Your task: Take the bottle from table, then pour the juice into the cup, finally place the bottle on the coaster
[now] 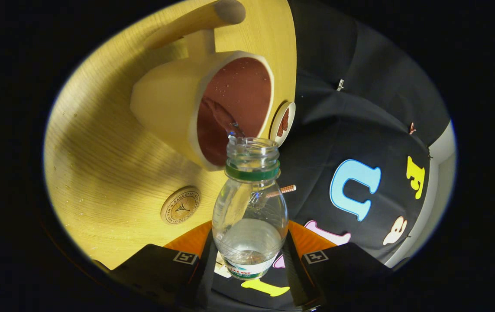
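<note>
The bottle [250, 208] covers the near part of the cup's [212, 110] rim, and its base sits out of sight between the gripper's [249, 264] fingers, which are themselves cut short. The coaster's [181, 205] stamped lettering is too small to read. A small dish [283, 123] shows only partly behind the cup.

- The bottle [250, 216], pinched between the gripper [250, 255] fingers, looks like clear glossy plastic, ribbed at the neck.
- The cup [195, 108] just ahead of it is matt cream outside, with a smooth brown glaze inside.
- The table [100, 173] is pale wood, grain showing.
- The coaster [181, 205] looks like engraved wood.
</note>
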